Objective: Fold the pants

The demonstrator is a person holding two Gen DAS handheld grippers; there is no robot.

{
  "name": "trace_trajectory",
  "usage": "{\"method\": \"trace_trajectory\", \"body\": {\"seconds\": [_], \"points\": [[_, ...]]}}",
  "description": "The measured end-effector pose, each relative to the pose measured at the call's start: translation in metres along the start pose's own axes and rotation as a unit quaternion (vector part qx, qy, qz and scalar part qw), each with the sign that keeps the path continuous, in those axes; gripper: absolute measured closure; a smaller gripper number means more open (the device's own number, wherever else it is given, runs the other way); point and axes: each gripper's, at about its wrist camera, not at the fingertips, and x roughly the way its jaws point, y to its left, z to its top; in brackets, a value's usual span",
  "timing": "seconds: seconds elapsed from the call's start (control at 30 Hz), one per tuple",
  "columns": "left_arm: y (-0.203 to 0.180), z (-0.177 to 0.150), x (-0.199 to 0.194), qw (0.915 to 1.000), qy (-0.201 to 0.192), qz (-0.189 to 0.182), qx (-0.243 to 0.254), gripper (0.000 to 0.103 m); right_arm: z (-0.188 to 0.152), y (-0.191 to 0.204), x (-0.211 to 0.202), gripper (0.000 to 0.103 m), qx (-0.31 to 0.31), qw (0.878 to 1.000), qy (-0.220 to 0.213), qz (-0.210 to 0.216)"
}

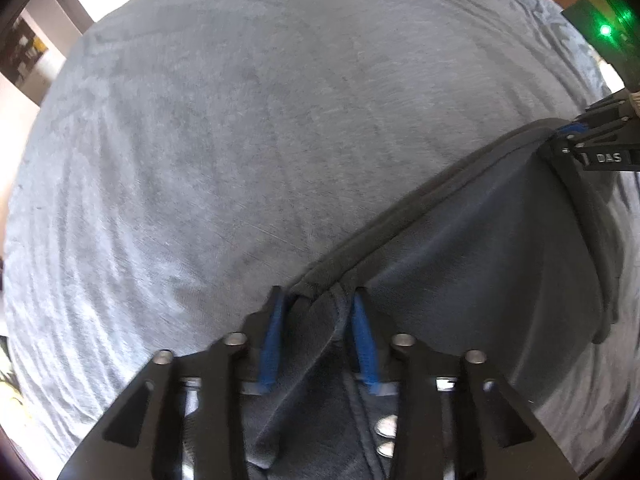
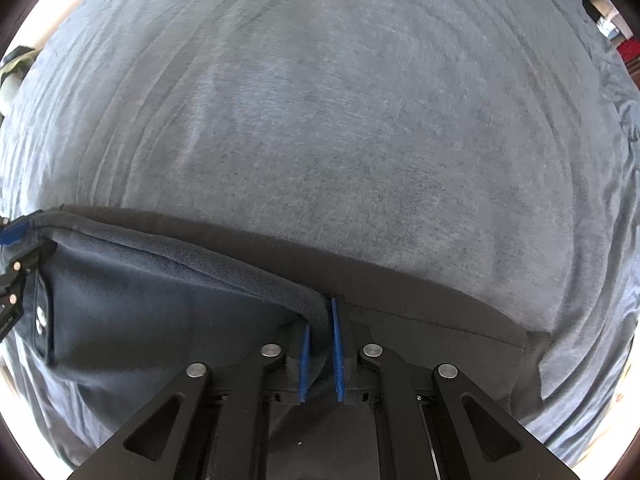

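Across the lower right of the left wrist frame lay the dark pants (image 1: 480, 264), their thick waistband edge running diagonally from bottom centre up toward the right edge. At bottom centre, the left claw (image 1: 318, 304) was clamped on a bunched corner of that waistband, with folds of cloth gathered between its blue fingertips (image 1: 272, 340). Two metal snap buttons (image 1: 386, 436) on the pants showed just below the fingers. Behind everything spread the grey-blue bedspread (image 1: 200, 140), faintly creased. At the right edge of that frame the right claw (image 1: 576, 136) pinched the far end of the waistband, and a green light (image 1: 606, 31) glowed in the upper right corner.

Seen from the right wrist, the left claw (image 2: 12, 236) sat at the far left edge, gripping one end of the pants (image 2: 140, 304). From there the waistband stretched across the lower left of the frame to bottom centre, where the right claw (image 2: 320, 320) was closed on the cloth between its blue pads (image 2: 336, 352). The rest of the pants lay flat on the bedspread (image 2: 360, 120) toward the lower right.
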Motion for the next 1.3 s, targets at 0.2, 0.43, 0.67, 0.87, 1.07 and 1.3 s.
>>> {"method": "trace_trajectory", "body": {"seconds": [0.2,0.43,0.67,0.87,1.07,1.3], "points": [[0.003,0.013,-0.001,0.9999,0.005,0.006,-0.013,0.049,0.003,-0.001,0.004,0.078,0.004,1.000,0.004,0.004],[0.004,0.022,-0.036,0.9987,-0.037,0.012,-0.033,0.041,0.004,-0.007,-0.027,0.065,0.010,1.000,-0.023,0.012],[-0.006,0.022,-0.091,0.9955,-0.081,-0.013,-0.048,0.041,-0.012,-0.001,-0.074,0.057,0.016,0.996,-0.085,0.020],[-0.030,0.015,-0.142,0.9908,-0.124,-0.040,-0.035,0.041,-0.038,-0.001,-0.118,0.055,0.053,0.987,-0.146,0.041],[-0.055,-0.006,-0.179,0.9838,-0.162,-0.075,-0.017,0.041,-0.099,0.007,-0.168,0.055,0.067,0.974,-0.210,0.043],[-0.107,-0.027,-0.190,0.9779,-0.182,-0.097,0.032,0.041,-0.166,0.006,-0.186,0.055,0.109,0.959,-0.258,0.046]]}}
